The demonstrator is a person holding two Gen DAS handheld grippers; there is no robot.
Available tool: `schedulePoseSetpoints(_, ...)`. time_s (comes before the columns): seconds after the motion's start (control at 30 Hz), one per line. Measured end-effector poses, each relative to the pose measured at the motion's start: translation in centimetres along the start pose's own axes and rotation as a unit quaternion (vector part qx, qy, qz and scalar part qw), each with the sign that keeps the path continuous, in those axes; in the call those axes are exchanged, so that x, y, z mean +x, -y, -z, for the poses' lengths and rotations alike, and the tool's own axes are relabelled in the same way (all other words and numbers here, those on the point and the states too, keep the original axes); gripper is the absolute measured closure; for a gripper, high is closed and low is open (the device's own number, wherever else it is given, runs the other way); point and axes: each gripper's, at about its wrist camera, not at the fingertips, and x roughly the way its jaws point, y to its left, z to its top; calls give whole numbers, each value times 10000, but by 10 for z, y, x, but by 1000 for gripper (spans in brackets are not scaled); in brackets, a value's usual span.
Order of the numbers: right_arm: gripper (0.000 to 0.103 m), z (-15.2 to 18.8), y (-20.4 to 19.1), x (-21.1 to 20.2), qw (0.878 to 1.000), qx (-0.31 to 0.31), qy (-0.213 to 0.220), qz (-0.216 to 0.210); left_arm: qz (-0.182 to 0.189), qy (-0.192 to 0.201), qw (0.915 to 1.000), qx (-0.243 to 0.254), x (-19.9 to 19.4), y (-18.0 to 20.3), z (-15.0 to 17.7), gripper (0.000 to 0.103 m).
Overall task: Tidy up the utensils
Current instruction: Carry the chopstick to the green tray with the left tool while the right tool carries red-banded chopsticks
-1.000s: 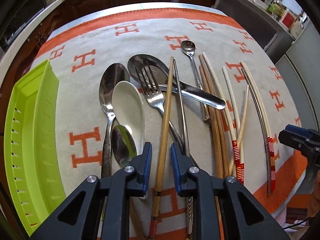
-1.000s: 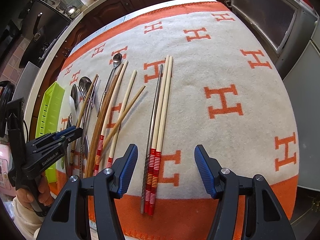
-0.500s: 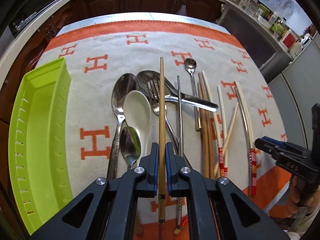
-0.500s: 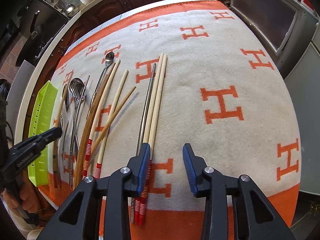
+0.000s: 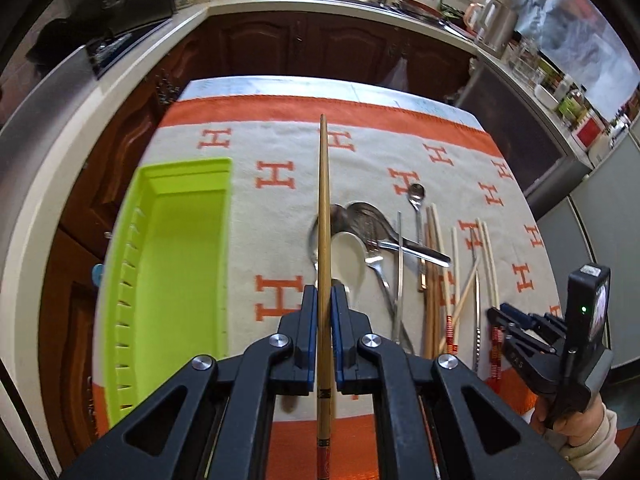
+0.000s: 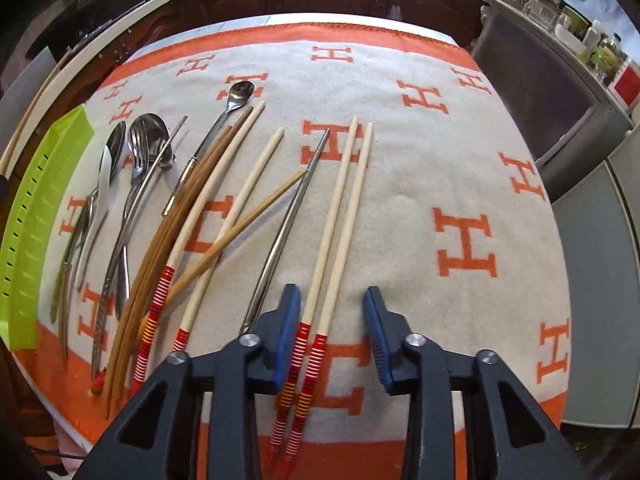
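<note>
My left gripper (image 5: pixel 324 300) is shut on a brown wooden chopstick (image 5: pixel 323 216) and holds it lifted above the cloth, pointing away. The green tray (image 5: pixel 168 256) lies to its left. Spoons, a fork and a white ceramic spoon (image 5: pixel 350 258) lie below and right of it. My right gripper (image 6: pixel 331 320) is open, low over the cloth, its jaws either side of a pair of pale chopsticks with red striped ends (image 6: pixel 340 216). A metal chopstick (image 6: pixel 288 220) lies just left of them. More chopsticks and spoons (image 6: pixel 148 140) lie further left.
An orange and cream H-patterned cloth (image 6: pixel 464 160) covers the table. The green tray also shows at the left edge of the right wrist view (image 6: pixel 36 216). Kitchen counters and dark cabinets (image 5: pixel 300 44) stand beyond the table. The right gripper also shows in the left wrist view (image 5: pixel 528 328).
My left gripper shut on the brown chopstick and lifted it off the pile. My right gripper came down over the pale red-ended pair; its jaws narrowed, then widened again.
</note>
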Motion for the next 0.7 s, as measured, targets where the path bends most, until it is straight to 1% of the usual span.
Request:
schedulePoseSetpoints(0.03,92,0,2,-1,9999,90,-4,-70,-26,28,10000,-36,-3,-5,0,99)
schedulePoseSetpoints(0.17,93,3,20,-5,9955,637,-44,-698,-172,151,9995,-213,-15,-28,0,99)
schedulePoseSetpoints(0.3,93,4,32,-17,9897,939,23,-1079,-278,200,9988,-363,-20,-48,2,99)
schedulePoseSetpoints(0.47,93,1,29,-46,9863,983,233,-1306,-370,170,9982,-447,-19,-62,6,99)
schedulePoseSetpoints(0.6,93,-7,16,-77,9832,868,444,-1544,-526,129,9974,-472,-15,-74,8,99)
schedulePoseSetpoints(0.7,93,-21,-1,-98,9797,725,488,-1807,-556,102,9971,-512,-14,-86,9,99)
